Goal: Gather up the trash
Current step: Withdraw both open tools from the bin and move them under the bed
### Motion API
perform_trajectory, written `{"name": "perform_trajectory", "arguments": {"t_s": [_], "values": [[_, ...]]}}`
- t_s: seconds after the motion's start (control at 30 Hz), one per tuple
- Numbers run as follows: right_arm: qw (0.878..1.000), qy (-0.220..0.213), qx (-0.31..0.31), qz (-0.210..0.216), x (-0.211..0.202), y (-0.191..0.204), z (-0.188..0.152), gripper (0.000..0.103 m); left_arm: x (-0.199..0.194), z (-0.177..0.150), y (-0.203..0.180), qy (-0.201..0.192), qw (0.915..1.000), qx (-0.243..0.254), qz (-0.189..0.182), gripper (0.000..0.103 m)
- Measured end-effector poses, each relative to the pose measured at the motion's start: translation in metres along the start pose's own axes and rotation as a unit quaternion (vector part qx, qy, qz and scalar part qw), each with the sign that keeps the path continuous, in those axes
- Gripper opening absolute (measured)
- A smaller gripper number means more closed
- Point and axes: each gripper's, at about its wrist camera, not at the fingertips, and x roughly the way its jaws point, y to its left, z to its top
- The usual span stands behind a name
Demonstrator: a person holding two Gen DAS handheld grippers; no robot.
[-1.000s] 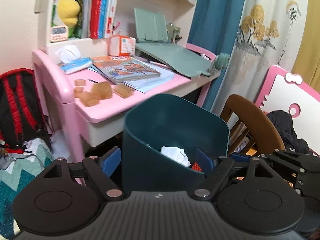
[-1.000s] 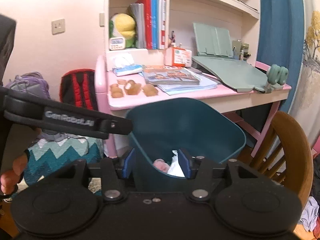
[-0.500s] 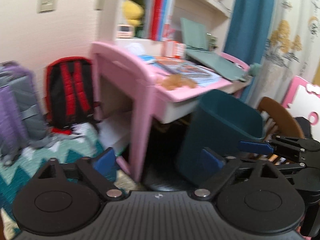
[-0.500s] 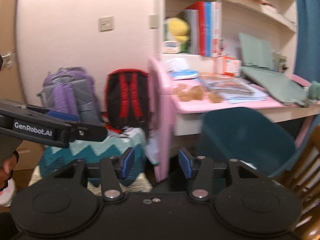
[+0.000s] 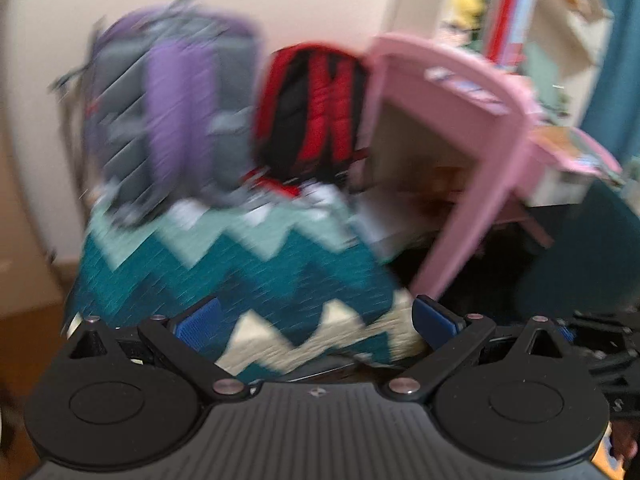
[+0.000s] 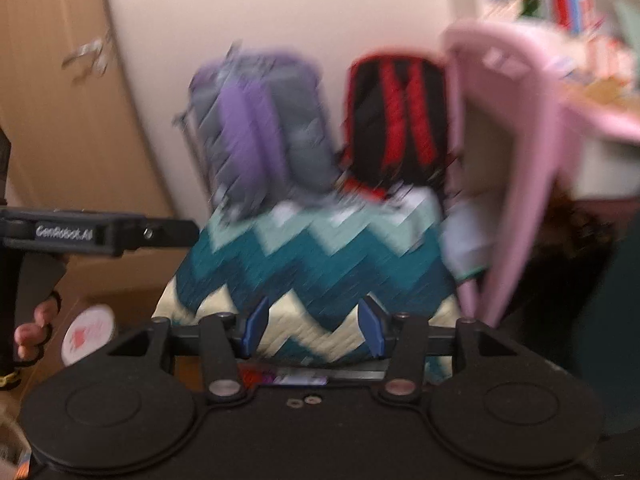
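Blurred zigzag blanket (image 5: pixel 240 264) fronts both empty grippers; teal bin (image 5: pixel 580 256) sits right.

The blanket (image 5: pixel 240 276) looks like knitted cloth — rough, with a zigzag weave. Both backpacks, purple (image 6: pixel 260 128) and red (image 6: pixel 400 120), are matt fabric. The counter (image 5: pixel 460 128) frame seems smooth painted wood or plastic. The left claw (image 5: pixel 316 320) has matt black plastic arms and blue pads (image 5: pixel 200 322) — metal rivets shine.
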Motion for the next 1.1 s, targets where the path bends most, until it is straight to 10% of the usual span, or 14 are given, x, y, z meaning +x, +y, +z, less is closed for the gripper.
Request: {"name": "perform_trajectory", "arguments": {"t_s": [0.3,0.83,1.1], "values": [[0.995,0.084,-0.011,0.061,0.141,0.031,-0.052,0.050,0.092,-0.081,0.115,0.102,0.9893,-0.068,0.079,0.102],[0.971,0.206,-0.086,0.080,0.353,0.077,-0.122,0.049,0.224,-0.185,0.243,0.230,0.9659,-0.025,0.116,0.102],[0.954,0.245,-0.157,0.077,0.448,0.096,-0.162,0.048,0.304,-0.255,0.297,0.287,0.9466,-0.086,0.118,0.101]]}}
